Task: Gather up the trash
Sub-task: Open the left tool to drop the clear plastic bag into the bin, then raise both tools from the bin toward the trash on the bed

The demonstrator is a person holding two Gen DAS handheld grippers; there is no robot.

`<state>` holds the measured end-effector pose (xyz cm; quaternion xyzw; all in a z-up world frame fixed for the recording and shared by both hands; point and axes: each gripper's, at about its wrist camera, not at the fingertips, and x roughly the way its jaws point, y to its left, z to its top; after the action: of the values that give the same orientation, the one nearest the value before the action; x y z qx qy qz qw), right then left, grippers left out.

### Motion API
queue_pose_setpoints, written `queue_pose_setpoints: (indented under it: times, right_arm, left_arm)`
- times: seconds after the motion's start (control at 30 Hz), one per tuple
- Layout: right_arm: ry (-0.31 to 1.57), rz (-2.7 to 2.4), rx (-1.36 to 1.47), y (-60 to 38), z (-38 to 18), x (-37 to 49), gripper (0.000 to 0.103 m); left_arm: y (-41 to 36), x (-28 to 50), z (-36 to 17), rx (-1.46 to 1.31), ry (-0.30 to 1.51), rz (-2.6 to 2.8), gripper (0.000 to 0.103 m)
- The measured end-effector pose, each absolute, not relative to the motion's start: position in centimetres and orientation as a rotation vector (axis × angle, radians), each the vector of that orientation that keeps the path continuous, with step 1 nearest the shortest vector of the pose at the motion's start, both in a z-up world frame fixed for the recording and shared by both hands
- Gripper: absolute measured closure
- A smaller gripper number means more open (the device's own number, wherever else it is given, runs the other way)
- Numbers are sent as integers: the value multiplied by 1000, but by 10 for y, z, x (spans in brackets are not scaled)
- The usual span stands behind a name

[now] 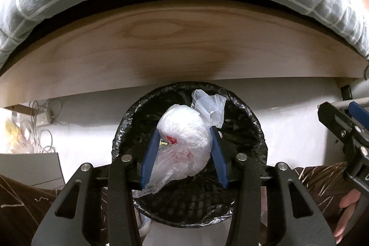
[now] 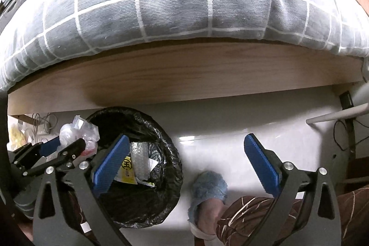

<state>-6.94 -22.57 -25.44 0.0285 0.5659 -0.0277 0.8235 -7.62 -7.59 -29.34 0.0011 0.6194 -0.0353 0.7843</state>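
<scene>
The left gripper (image 1: 184, 149) is clamping a crinkly clear plastic bag (image 1: 184, 130), knotted and rounded, its long axis running lower left to upper right in the left wrist view. Directly beyond it, the round bin (image 1: 249, 130) with its glossy black liner is sitting, so release looks like the next move. The right gripper (image 2: 184, 160) is standing wide apart, holding nothing. Farther up, a wooden bed frame (image 1: 161, 50) is carrying a checked grey quilt (image 2: 175, 4).

Left wrist: we look steeply down, close above the bin (image 1: 242, 107).
Right wrist: we look down beside it.
Shared: bin (image 2: 166, 142), bed frame (image 1: 161, 50).
</scene>
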Motion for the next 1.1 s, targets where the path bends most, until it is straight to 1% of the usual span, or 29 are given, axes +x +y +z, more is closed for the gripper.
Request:
queue_pose_setpoints:
  times: [0.1, 0.17, 0.23, 0.3, 0.37, 0.43, 0.5, 0.57, 0.63, 0.67, 0.87, 1.1]
  right_arm:
    - [1198, -54, 53, -225, -250, -68, 8]
    - [1199, -53, 40, -222, -250, -67, 8]
    - [1198, -53, 25, -218, -249, -67, 8]
    - [1190, -48, 18, -216, -247, -67, 8]
    - [1180, -45, 12, -214, -243, -68, 8]
    - [1162, -40, 10, -212, -235, -70, 7]
    - [1135, -37, 6, -211, -225, -72, 7]
    - [1108, -31, 4, -210, -214, -73, 7]
    - [1070, -30, -10, -209, -201, -76, 7]
    - [1053, -25, -10, -209, -195, -77, 7]
    - [960, -16, -21, -209, -161, -79, 7]
    - [896, -18, -6, -209, -131, -73, 7]
  left_arm:
    - [-75, -76, -292, 16, 1327, -69, 55]
    - [-73, -75, -290, 10, 1322, -59, 41]
    - [-70, -75, -287, 10, 1312, -48, 33]
    - [-70, -73, -283, 20, 1301, -44, 31]
    - [-69, -74, -277, 39, 1284, -38, 24]
    - [-66, -75, -269, 47, 1270, -33, 22]
    - [-61, -76, -259, 29, 1252, -33, 18]
    - [-57, -78, -243, 20, 1223, -27, 11]
    - [-52, -79, -229, 13, 1191, -21, 7]
    - [-49, -80, -219, 6, 1171, -21, 6]
    - [-34, -85, -165, -18, 1058, -40, 6]
    - [-28, -76, -127, -18, 978, -46, 6]
